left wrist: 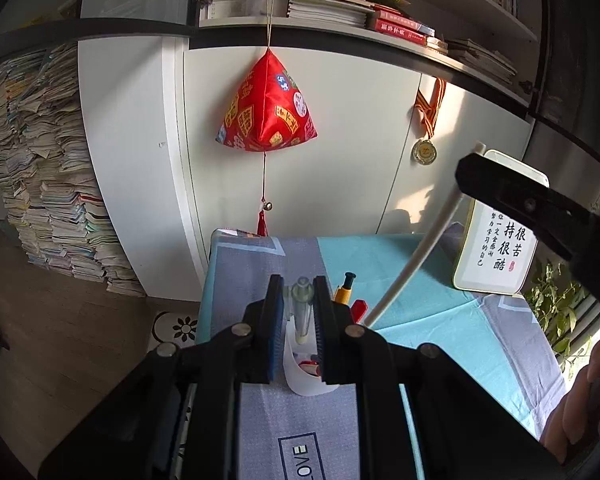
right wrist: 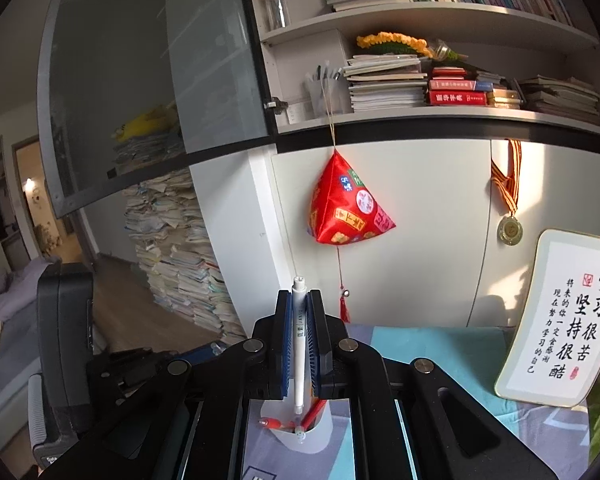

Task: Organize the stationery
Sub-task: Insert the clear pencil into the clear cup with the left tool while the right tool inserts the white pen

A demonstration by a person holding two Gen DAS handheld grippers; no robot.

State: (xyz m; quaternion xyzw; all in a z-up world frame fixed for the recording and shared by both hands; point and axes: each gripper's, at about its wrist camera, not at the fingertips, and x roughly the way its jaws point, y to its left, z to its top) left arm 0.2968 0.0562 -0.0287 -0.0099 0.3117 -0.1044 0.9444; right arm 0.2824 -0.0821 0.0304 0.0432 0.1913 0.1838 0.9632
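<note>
My left gripper (left wrist: 298, 296) is shut on a clear pen (left wrist: 302, 312), which stands upright over a white pen cup (left wrist: 300, 380) on the blue-grey tablecloth (left wrist: 440, 320). A yellow-and-black pen (left wrist: 346, 288) and a red one (left wrist: 359, 309) poke up just right of the jaws. My right gripper (right wrist: 299, 320) is shut on a slim white pen (right wrist: 298, 344), held upright above the same cup (right wrist: 320, 432), which holds red pens (right wrist: 314, 412). In the left wrist view the right gripper (left wrist: 470, 172) comes in from the upper right, its white pen (left wrist: 416, 256) slanting down toward the cup.
A framed calligraphy plaque (right wrist: 560, 320) leans against the white cabinet at the table's back right. A red cloth ornament (left wrist: 266, 108) and a medal (left wrist: 424, 152) hang on the cabinet doors. Tall paper stacks (left wrist: 48, 184) stand on the floor to the left. A plant (left wrist: 556, 304) is at the right.
</note>
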